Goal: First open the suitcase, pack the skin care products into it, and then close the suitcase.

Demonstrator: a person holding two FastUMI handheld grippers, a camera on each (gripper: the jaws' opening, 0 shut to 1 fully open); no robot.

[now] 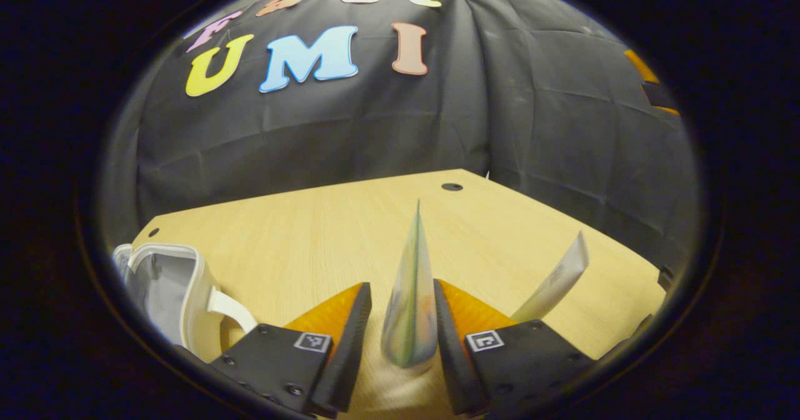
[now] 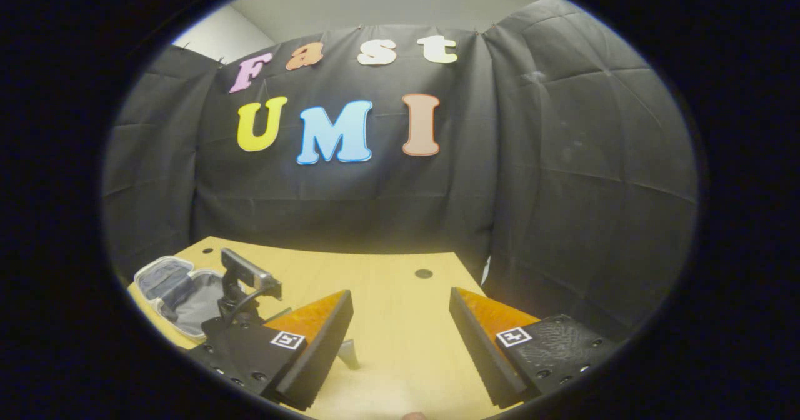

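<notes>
The left hand-held gripper [image 1: 400,339] grips a sachet [image 1: 409,301], print unreadable; the suitcase [image 1: 165,292] lies open left. The right hand-held gripper [image 2: 400,345] stands wide open, empty.

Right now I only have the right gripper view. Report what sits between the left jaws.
Observer: A thin sachet stands edge-on between the jaws of the left gripper. I cannot tell whether both press on it.
Operator: Check for more products near it.
Observer: A second sachet rises at a slant just past the right-hand jaw in the left gripper view.
</notes>
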